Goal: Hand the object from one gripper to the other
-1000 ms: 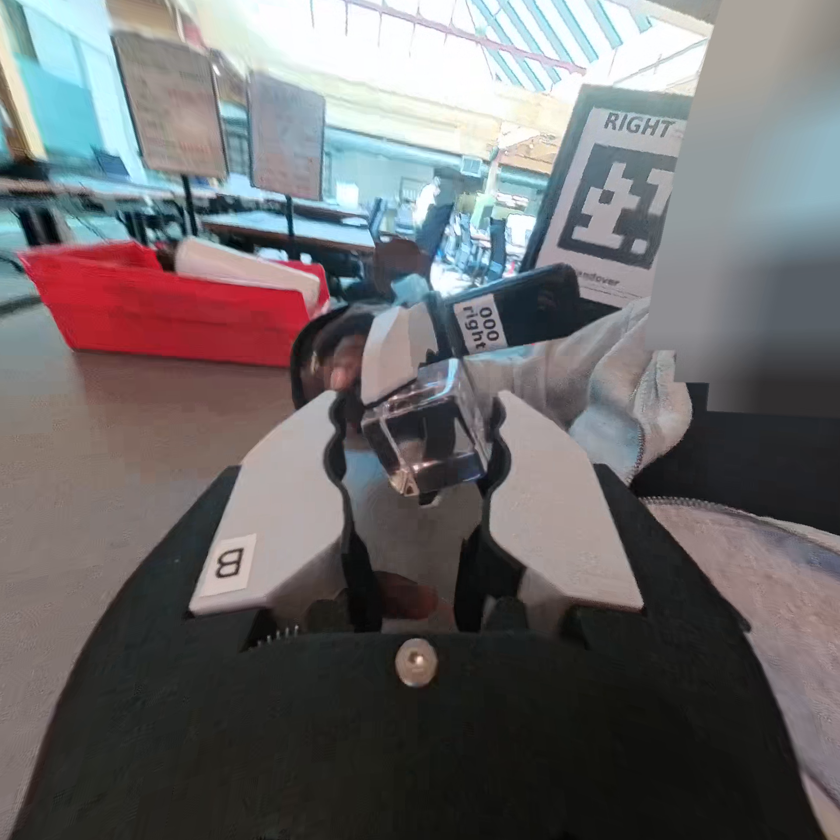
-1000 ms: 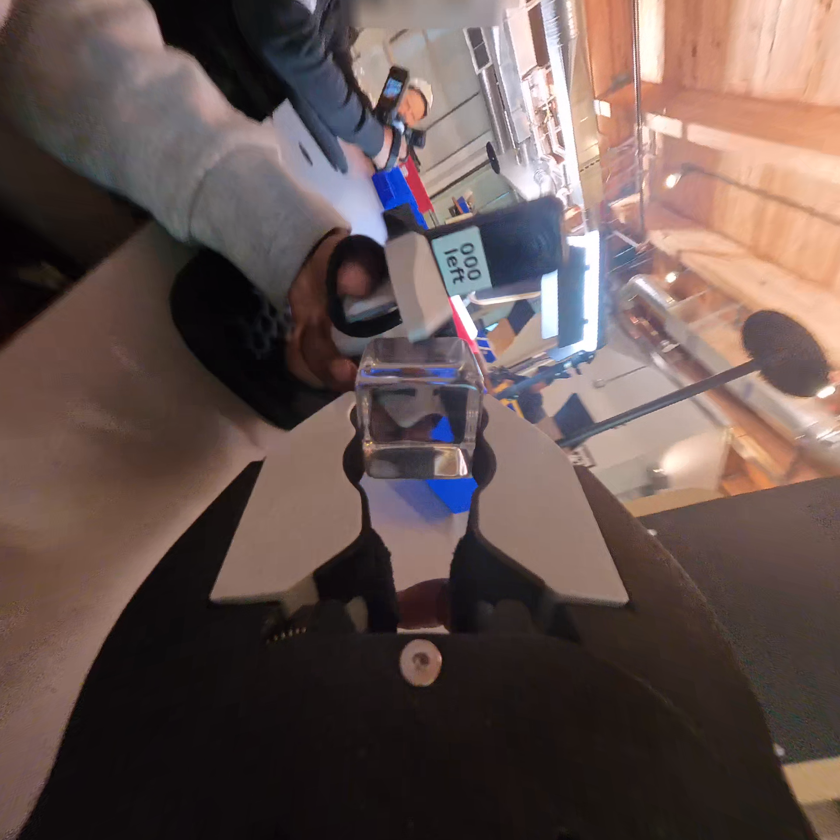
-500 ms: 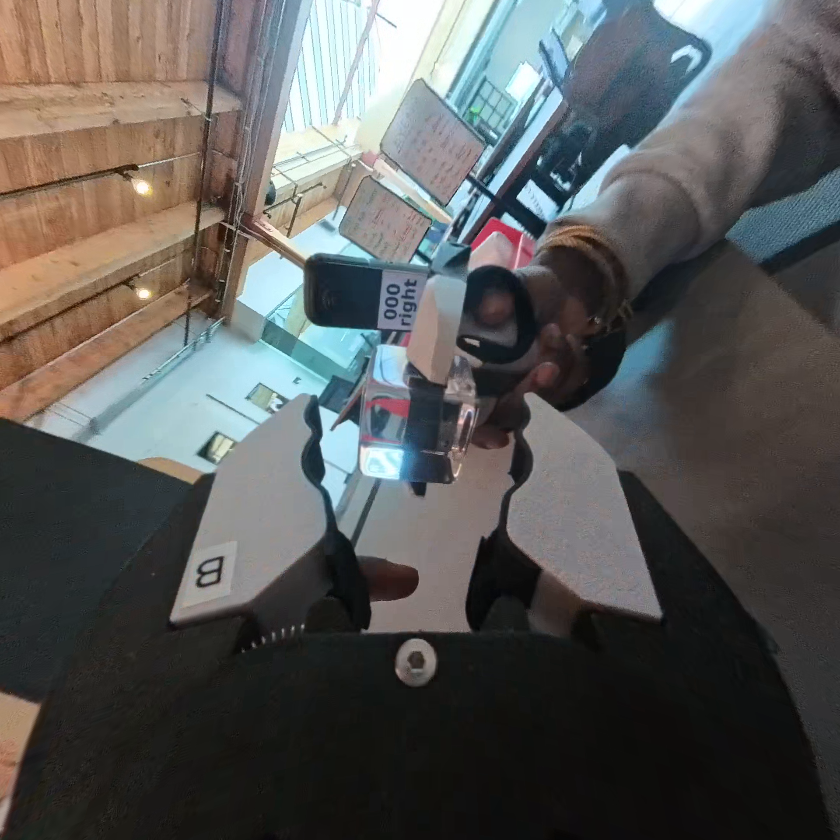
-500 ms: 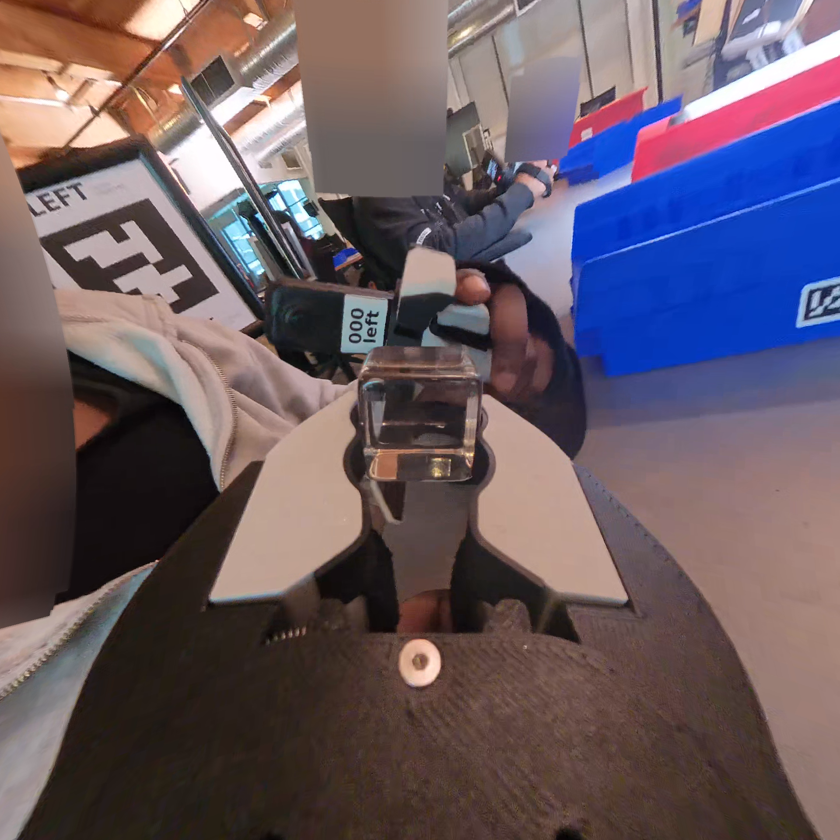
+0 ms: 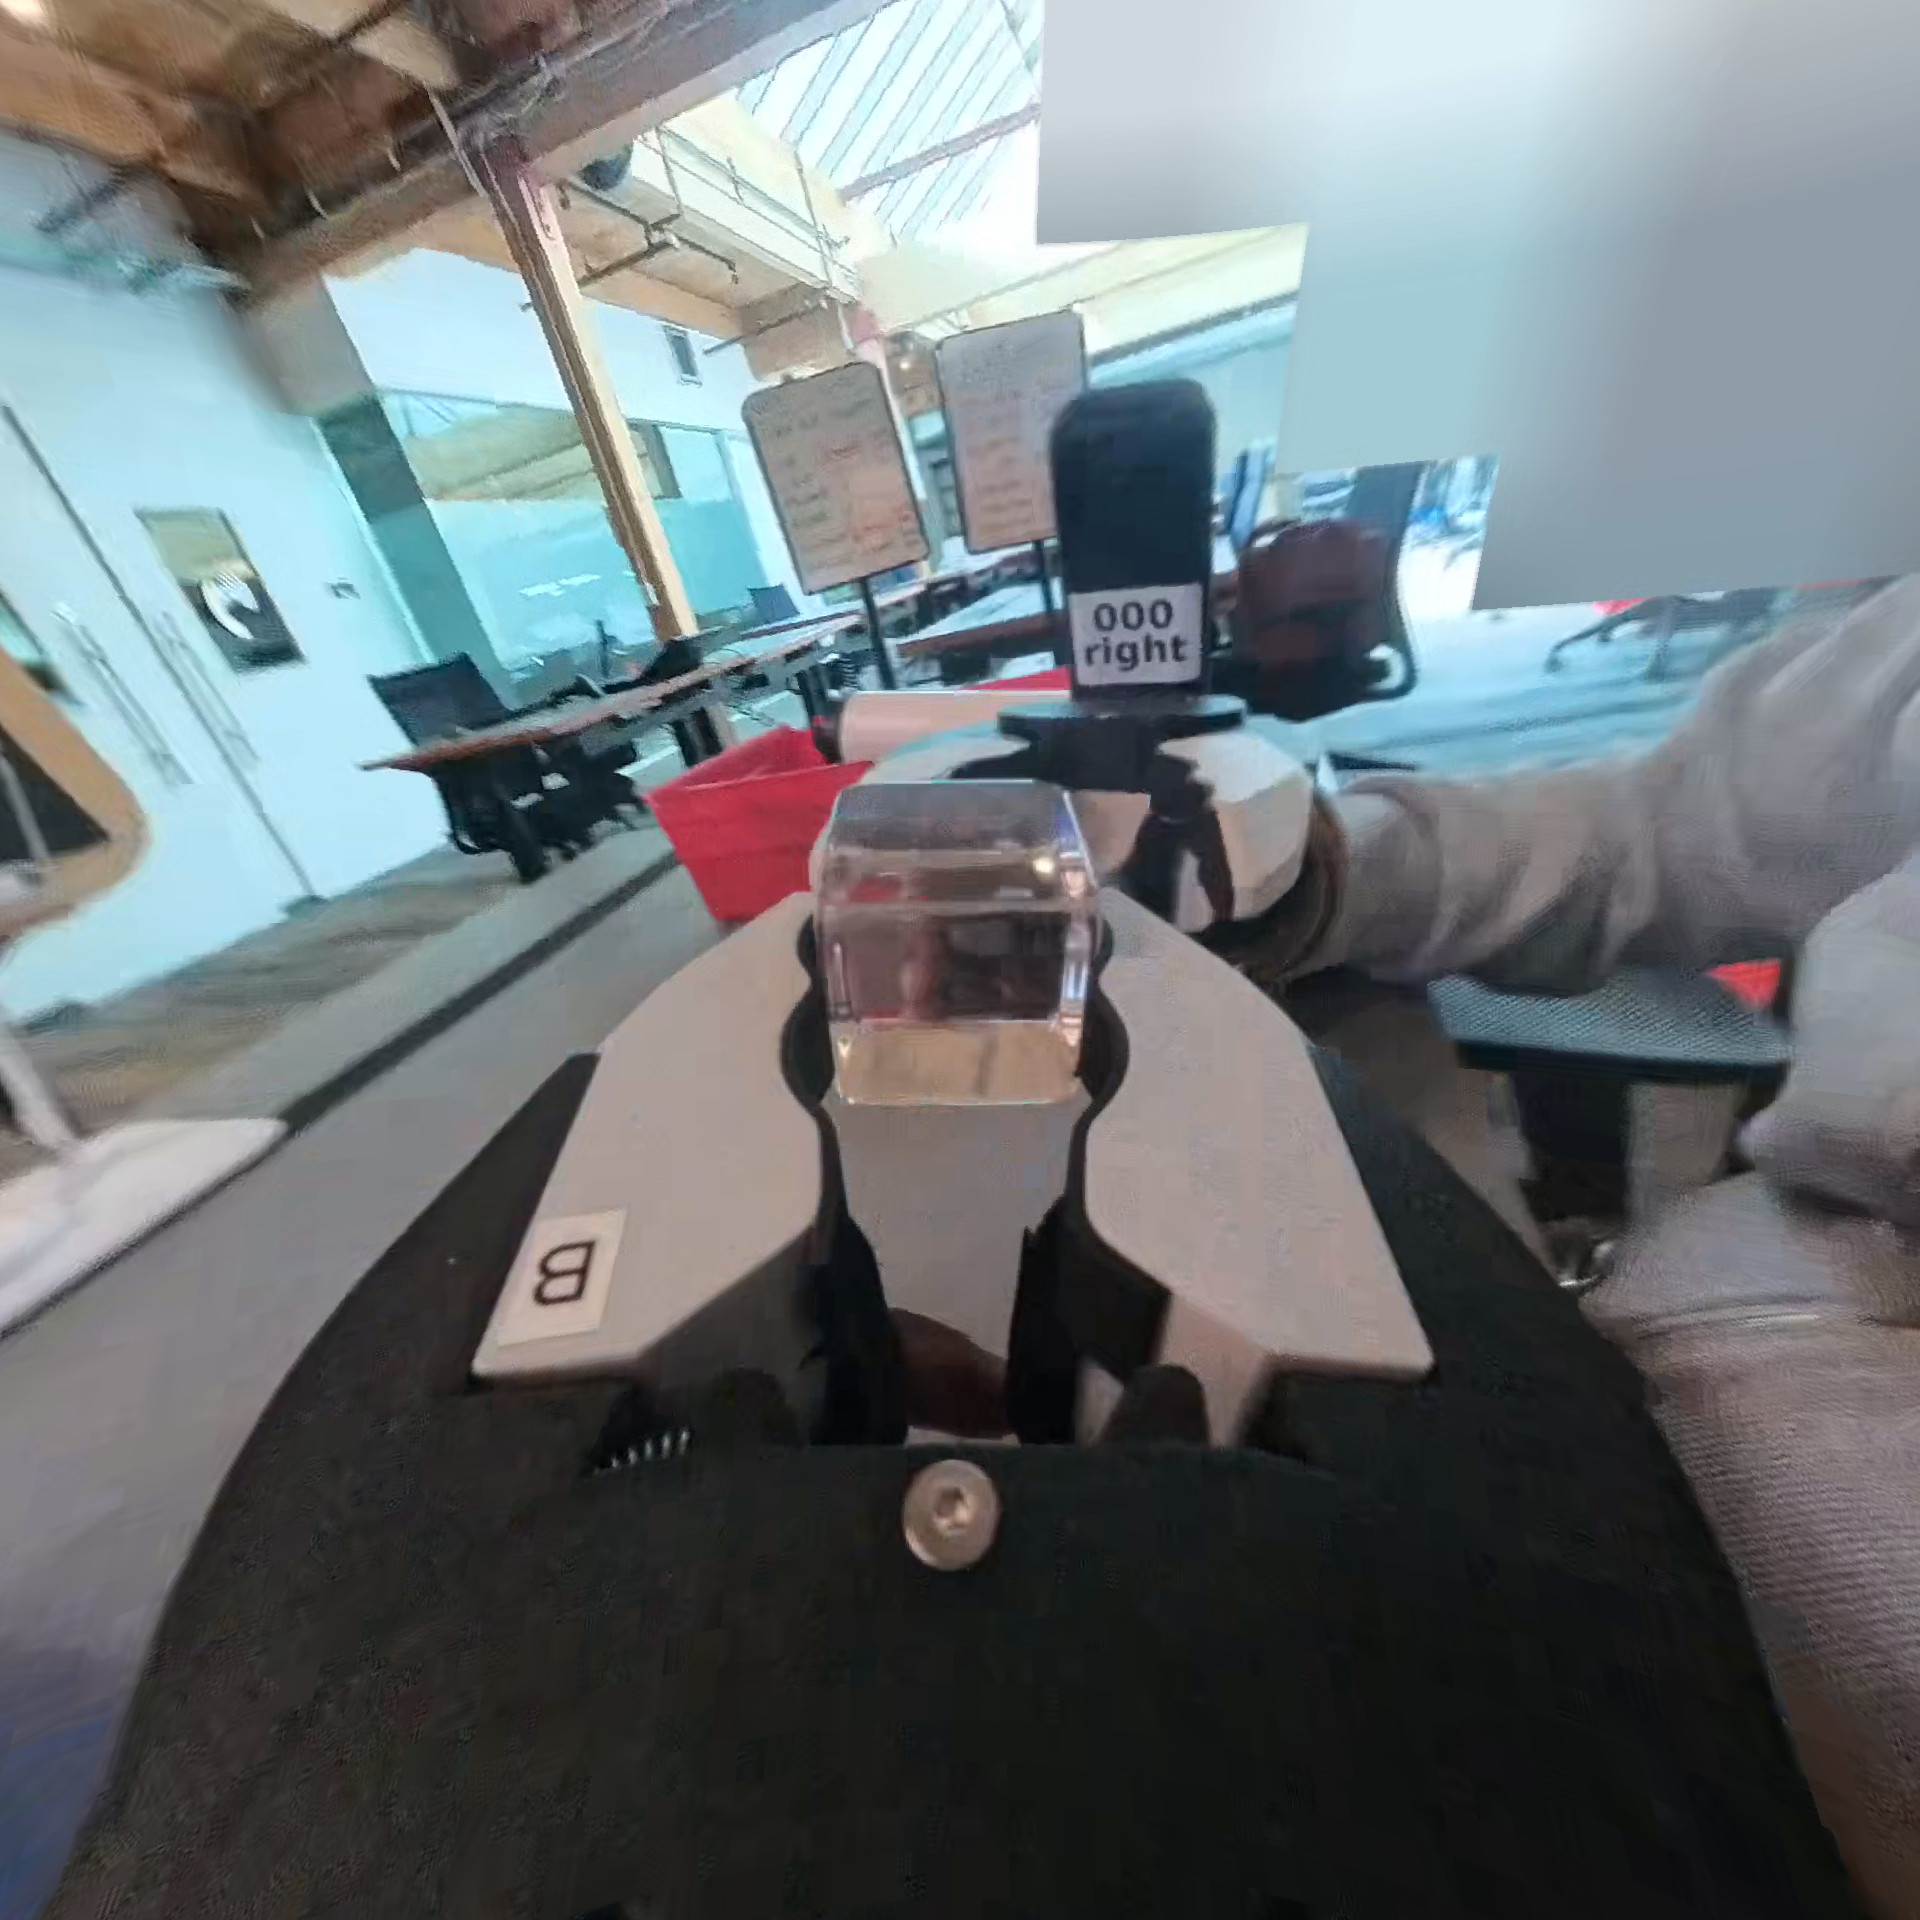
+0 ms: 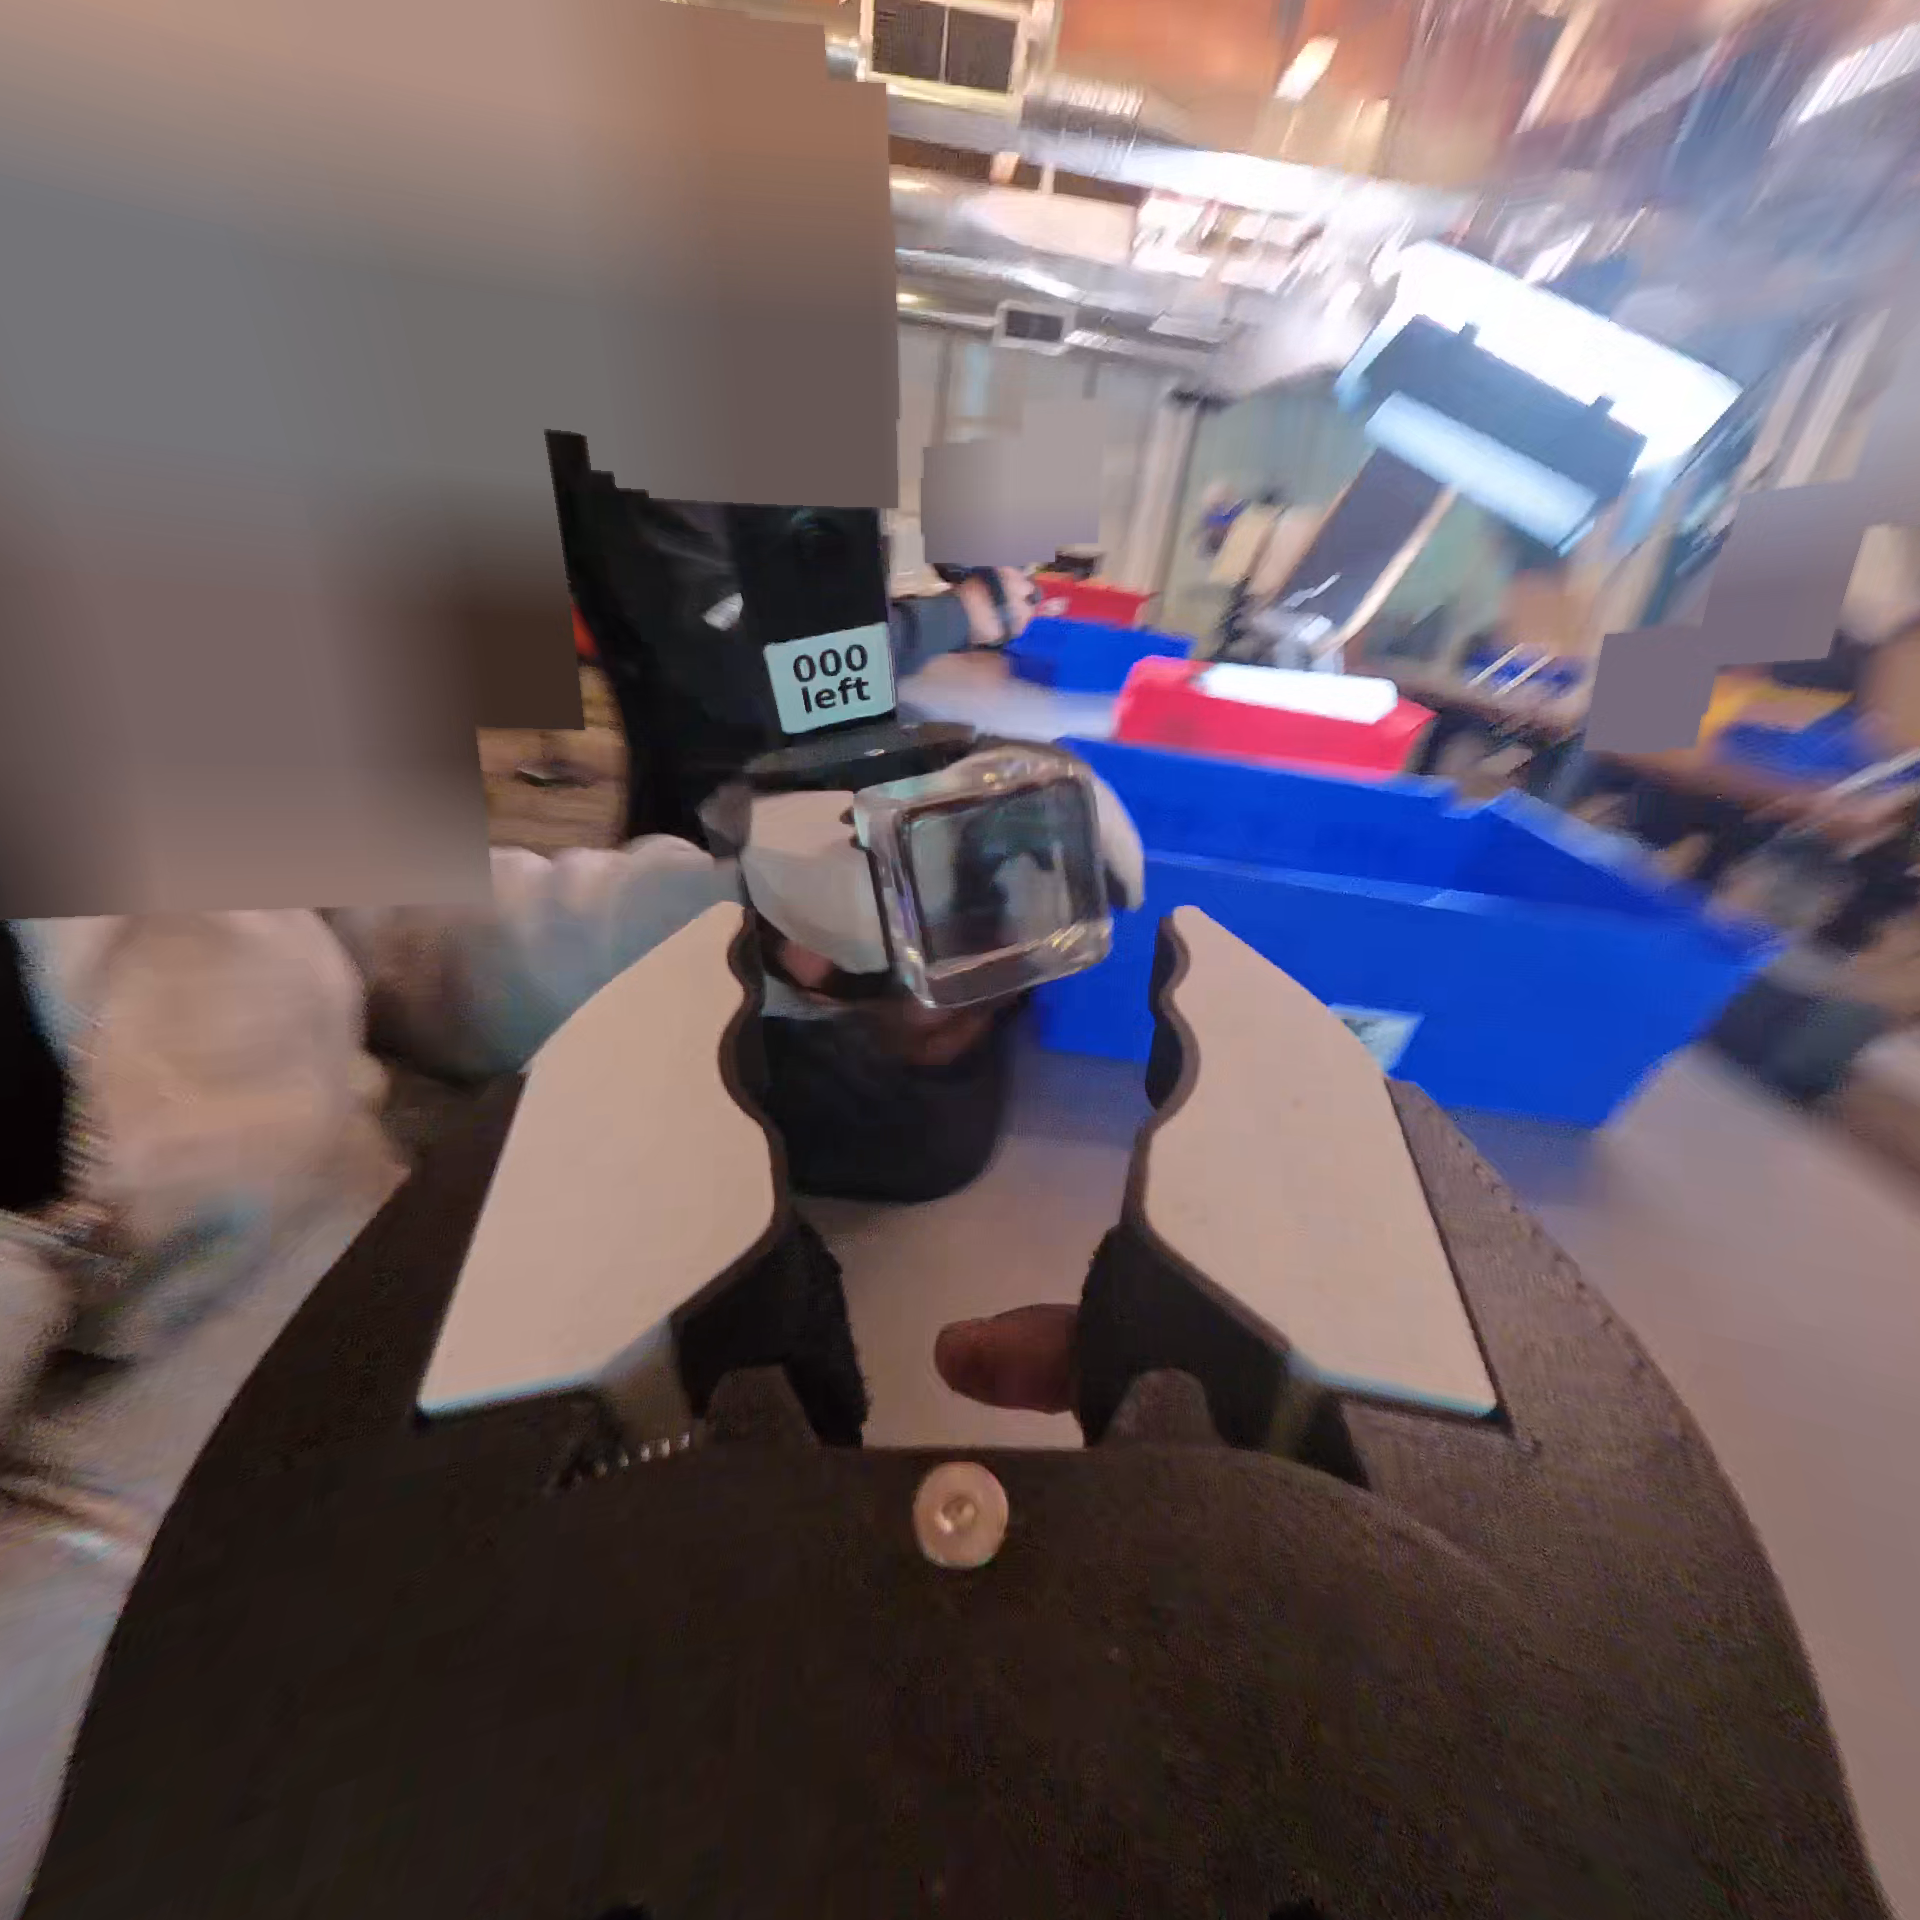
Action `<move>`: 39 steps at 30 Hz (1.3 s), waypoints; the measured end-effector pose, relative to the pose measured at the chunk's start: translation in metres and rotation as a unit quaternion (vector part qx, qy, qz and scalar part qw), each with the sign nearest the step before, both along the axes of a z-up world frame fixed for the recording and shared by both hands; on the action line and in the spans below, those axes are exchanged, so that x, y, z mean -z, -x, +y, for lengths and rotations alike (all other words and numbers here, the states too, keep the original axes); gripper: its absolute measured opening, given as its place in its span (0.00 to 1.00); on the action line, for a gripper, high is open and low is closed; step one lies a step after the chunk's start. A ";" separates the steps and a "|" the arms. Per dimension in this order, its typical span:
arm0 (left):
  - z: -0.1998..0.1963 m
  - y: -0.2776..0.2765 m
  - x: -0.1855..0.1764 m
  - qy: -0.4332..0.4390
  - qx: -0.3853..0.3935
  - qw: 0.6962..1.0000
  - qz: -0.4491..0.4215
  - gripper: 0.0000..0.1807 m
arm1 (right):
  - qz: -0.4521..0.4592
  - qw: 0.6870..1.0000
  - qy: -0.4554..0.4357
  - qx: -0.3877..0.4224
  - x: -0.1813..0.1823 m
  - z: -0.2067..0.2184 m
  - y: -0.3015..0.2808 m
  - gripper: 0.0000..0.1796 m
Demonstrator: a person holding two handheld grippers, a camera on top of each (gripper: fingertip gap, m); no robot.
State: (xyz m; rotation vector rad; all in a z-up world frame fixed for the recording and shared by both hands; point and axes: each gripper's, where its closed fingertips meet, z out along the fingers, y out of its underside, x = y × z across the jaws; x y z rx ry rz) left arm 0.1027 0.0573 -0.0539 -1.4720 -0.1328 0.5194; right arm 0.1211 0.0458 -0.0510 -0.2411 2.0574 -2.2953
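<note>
1. A clear cube [image 5: 954, 940], transparent with rounded edges, sits clamped between the two grey fingers of the left gripper [image 5: 954, 997]. Both finger pads press its side faces, near the fingertips, and it is held off the table.
2. In the right wrist view the same clear cube [image 6: 992, 883] shows in the far gripper's grasp, just beyond the right gripper's fingertips and slightly left of the midline. It touches neither of the right fingers.
3. The right gripper [image 6: 956, 935] stands wide apart with nothing between its fingers.
4. In the left wrist view the right gripper [image 5: 1132, 821] appears just behind the cube, facing it, with a black camera block [image 5: 1132, 509] upright above it bearing a white label.
5. A grey sleeve [image 5: 1579, 852] runs from that far gripper to the right edge of the view.
6. A red bin [image 5: 748, 831] stands on the grey table [image 5: 260, 1247] behind the cube to the left.
7. In the right wrist view a blue bin [image 6: 1403, 935] sits on the table to the right of the cube, with a red bin [image 6: 1268, 717] behind it.
8. Two whiteboards on stands [image 5: 914, 468] are seen far behind. The surroundings in the right wrist view are motion-blurred.
</note>
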 end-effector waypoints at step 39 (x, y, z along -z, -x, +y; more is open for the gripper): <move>0.021 -0.008 0.019 0.133 -0.066 0.949 0.277 0.47 | -0.210 0.965 -0.095 -0.126 0.019 0.001 -0.010 0.25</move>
